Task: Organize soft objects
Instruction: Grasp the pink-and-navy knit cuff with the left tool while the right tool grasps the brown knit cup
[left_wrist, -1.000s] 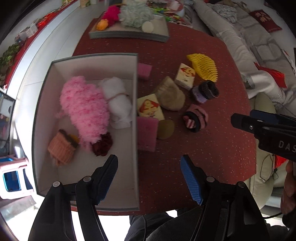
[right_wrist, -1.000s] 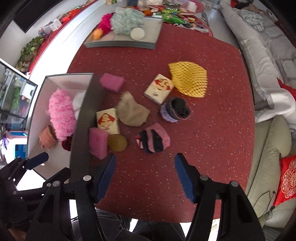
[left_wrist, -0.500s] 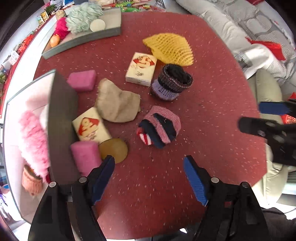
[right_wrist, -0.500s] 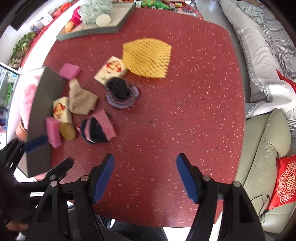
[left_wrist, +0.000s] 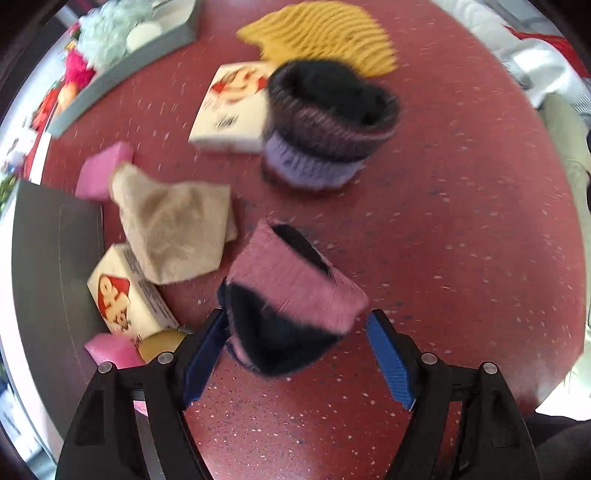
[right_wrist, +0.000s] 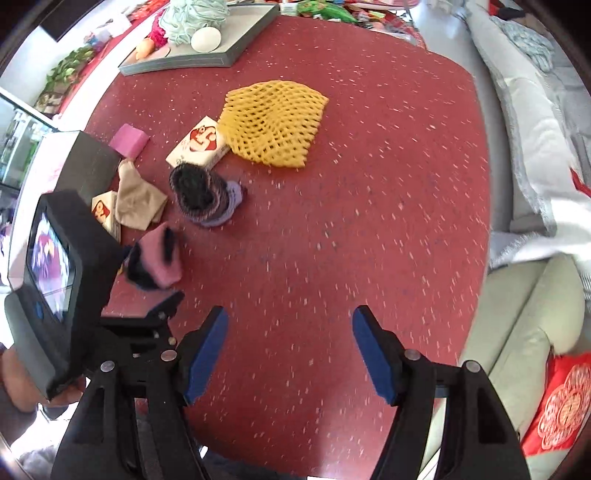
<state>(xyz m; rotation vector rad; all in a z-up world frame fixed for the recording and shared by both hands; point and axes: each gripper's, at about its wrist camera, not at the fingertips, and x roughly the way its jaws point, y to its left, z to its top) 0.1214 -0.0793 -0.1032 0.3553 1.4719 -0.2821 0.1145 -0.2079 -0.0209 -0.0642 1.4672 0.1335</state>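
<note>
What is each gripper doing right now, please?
Left gripper: open, straddling the pink-and-black knit roll, not clamped.
Right gripper: open, holding nothing.

both grippers, left gripper (left_wrist: 295, 354) and right gripper (right_wrist: 290, 350), have black frames, blue pads, silver screws.

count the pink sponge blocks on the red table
2. One pink sponge lies past the beige cloth, beside the grey box; another near the left gripper. More may be hidden.
</note>
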